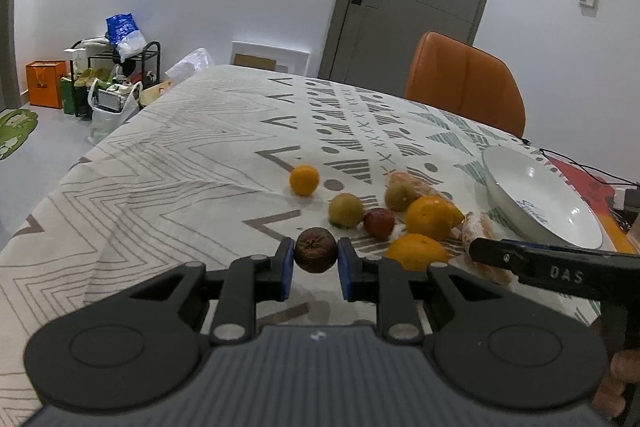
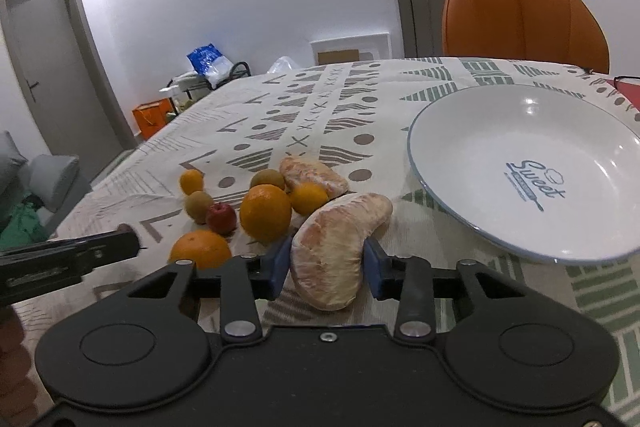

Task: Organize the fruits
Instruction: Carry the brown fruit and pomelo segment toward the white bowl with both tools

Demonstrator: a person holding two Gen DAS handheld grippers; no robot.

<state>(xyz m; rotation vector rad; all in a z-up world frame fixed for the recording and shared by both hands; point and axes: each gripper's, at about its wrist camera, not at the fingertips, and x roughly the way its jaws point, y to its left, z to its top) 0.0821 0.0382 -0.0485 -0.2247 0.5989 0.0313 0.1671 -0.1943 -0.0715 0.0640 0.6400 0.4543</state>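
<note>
The left claw (image 1: 316,254) squeezed a brown wrinkly fruit (image 1: 315,249) low in the middle of its view. The right claw (image 2: 326,261) pressed both sides of a peeled pomelo piece (image 2: 335,250). What the brown fruit was stayed hard to tell. The plate (image 2: 440,131) at right held nothing. Oranges (image 2: 265,211) sat on the tablecloth (image 2: 248,115).
</note>
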